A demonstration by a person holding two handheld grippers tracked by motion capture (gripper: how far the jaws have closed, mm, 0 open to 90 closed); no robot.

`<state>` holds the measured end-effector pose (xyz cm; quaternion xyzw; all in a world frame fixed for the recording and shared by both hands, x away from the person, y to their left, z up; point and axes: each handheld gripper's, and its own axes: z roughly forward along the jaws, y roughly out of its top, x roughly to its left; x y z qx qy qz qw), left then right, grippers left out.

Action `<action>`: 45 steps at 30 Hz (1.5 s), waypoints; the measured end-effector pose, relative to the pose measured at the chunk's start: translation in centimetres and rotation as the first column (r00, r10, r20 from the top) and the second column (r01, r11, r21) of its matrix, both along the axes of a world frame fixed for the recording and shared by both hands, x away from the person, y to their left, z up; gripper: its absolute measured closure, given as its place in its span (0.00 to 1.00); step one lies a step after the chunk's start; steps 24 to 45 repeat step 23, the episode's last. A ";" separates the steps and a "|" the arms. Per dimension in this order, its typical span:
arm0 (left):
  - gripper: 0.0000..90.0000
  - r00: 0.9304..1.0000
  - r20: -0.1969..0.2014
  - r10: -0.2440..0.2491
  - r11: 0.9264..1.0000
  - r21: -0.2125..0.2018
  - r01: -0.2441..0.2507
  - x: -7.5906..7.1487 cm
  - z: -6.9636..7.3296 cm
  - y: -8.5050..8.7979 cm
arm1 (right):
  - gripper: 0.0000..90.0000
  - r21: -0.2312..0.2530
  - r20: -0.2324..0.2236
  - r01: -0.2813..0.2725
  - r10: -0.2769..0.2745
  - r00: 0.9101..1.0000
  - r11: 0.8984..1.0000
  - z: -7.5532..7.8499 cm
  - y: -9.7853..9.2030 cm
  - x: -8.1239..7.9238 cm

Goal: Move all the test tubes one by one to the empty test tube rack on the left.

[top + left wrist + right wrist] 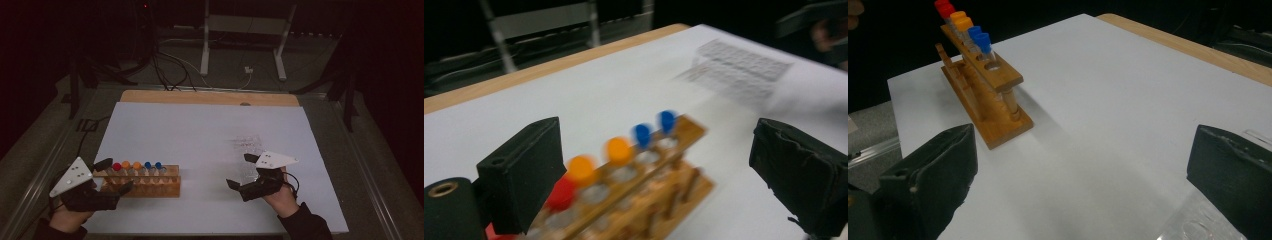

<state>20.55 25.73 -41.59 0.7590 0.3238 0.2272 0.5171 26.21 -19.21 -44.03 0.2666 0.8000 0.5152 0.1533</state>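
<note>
A wooden tube rack [150, 184] stands at the front left of the white sheet [210, 125], holding several capped tubes: red [117, 166], orange [136, 165] and blue [158, 165]. My left gripper [118, 175] is at the rack's left end, open, with its pads touching nothing. In the left gripper view the rack [664, 190] and its caps lie just beyond the wide-apart jaws of the left gripper [659, 170]. My right gripper [240, 170] is held at the front right, open and empty. The right gripper view shows the right gripper [1083, 175] facing the rack [983, 85] from a distance.
A clear plastic tray [248, 145] lies on the sheet just beyond the right gripper, and its corner [1198, 225] sits under the right jaw. The bare wooden table edge [210, 97] runs along the back. Cables and a stand's legs are on the floor behind.
</note>
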 end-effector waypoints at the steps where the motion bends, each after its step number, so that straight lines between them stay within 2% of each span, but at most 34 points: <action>1: 0.08 1.000 -0.007 -0.026 1.000 -0.012 0.025 0.0 -0.1 -0.4 | 0.00 -0.001 0.001 -0.001 0.001 1.000 1.000 0.0 0.0 0.0; 3: 0.04 0.998 -0.016 -0.059 0.998 -0.022 0.059 0.0 -0.4 -1.2 | 0.00 0.000 -0.001 -0.003 0.003 1.000 1.000 -0.1 -0.1 0.0; 7: 0.02 0.991 -0.028 -0.128 0.992 -0.007 0.128 0.0 -1.4 -2.9 | 0.00 -0.003 0.001 -0.001 0.001 1.000 1.000 -0.2 -0.2 -0.1; 11: 0.01 0.987 -0.021 -0.160 0.987 0.000 0.160 0.1 -2.5 -4.3 | 0.00 -0.001 -0.001 0.003 -0.003 1.000 1.000 -0.4 -0.3 -0.1; 13: 0.01 0.981 -0.030 -0.190 0.982 0.003 0.190 0.1 -3.1 -4.9 | 0.00 -0.002 -0.004 0.001 -0.001 1.000 1.000 -0.5 -0.3 -0.1; 14: 0.01 0.982 -0.028 -0.189 0.982 0.017 0.190 0.1 -3.4 -5.2 | 0.00 -0.001 -0.003 0.001 -0.001 1.000 1.000 -0.5 -0.3 -0.2; 20: 0.01 0.974 -0.023 -0.227 0.973 0.042 0.228 0.0 -4.7 -5.9 | 0.00 0.004 0.002 0.003 -0.003 1.000 1.000 -0.4 -0.4 0.0; 23: 0.01 0.973 -0.024 -0.228 0.973 0.042 0.229 0.1 -5.1 -5.9 | 0.00 0.009 0.001 0.005 -0.005 1.000 1.000 -0.4 -0.5 -0.1; 45: 0.01 0.973 -0.024 -0.228 0.973 0.042 0.229 0.1 -5.1 -5.9 | 0.00 0.009 0.001 0.005 -0.005 1.000 1.000 -0.4 -0.5 -0.1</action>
